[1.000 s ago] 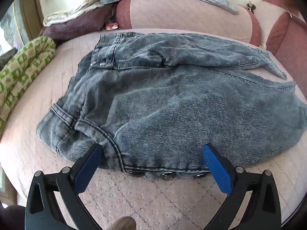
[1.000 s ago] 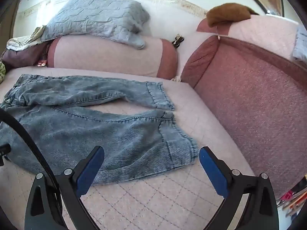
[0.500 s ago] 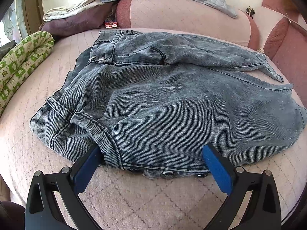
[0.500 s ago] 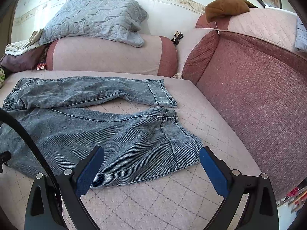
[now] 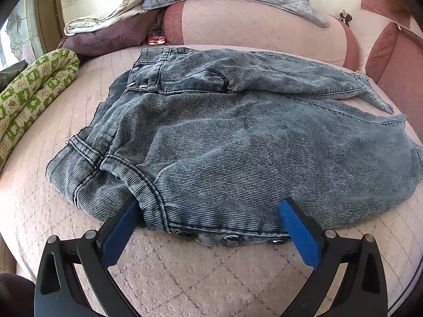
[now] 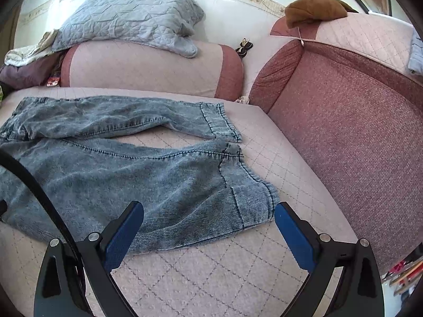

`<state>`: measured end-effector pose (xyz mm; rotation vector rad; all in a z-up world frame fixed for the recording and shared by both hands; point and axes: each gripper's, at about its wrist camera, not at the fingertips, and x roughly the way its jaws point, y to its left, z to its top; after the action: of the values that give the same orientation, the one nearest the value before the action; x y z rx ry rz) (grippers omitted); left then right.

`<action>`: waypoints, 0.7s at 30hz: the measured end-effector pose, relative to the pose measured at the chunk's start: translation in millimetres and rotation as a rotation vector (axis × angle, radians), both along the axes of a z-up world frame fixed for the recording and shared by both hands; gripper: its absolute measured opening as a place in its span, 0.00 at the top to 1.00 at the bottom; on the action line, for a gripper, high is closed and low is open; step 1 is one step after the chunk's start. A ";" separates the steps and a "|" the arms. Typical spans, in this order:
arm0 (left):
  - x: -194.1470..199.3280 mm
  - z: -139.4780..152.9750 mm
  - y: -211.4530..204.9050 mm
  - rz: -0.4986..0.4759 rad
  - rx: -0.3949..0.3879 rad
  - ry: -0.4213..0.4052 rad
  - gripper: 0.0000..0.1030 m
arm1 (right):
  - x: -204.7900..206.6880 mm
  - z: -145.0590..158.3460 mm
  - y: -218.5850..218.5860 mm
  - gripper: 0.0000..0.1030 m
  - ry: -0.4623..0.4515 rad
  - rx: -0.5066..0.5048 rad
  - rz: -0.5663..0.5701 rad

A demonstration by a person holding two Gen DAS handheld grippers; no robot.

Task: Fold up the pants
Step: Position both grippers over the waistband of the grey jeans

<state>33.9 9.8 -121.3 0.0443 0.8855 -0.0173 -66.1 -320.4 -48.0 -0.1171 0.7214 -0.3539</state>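
Note:
Grey-blue denim pants [image 5: 238, 145] lie spread on a pink quilted sofa seat [image 5: 185, 277], waist to the left, legs running right. My left gripper [image 5: 208, 211] is open at the near waistband edge by the snap buttons [image 5: 230, 240], its left fingertip tucked against the band. In the right wrist view the two legs [image 6: 145, 179] lie apart with a gap between them. My right gripper [image 6: 208, 211] is open and empty over the near leg's hem [image 6: 253, 203].
A pink bolster [image 6: 148, 68] with a grey quilted blanket [image 6: 127, 18] lies behind the pants. A red backrest cushion [image 6: 343, 137] stands at the right. A green patterned roll [image 5: 31, 97] lies at the left. A brown cloth [image 6: 314, 9] sits on the backrest.
Both grippers have shifted slightly; the left view has moved a little rightward along the waistband, and the right one has edged closer to the near hem. Jaws stay open.

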 end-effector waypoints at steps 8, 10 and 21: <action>-0.3 5.5 0.0 -0.009 0.004 0.014 0.00 | 0.1 -5.3 2.6 0.02 0.016 -0.007 0.006; -3.1 13.9 0.8 -0.020 -0.013 0.004 0.01 | -0.2 -6.6 4.3 0.02 0.018 -0.011 0.007; -7.3 62.3 20.8 0.009 -0.042 -0.132 0.01 | 1.8 -11.0 8.5 0.02 0.026 -0.041 0.008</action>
<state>26.6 30.6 -59.0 0.0025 0.7530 -0.0241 -64.3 -311.9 -59.0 -0.1634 0.7398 -0.3601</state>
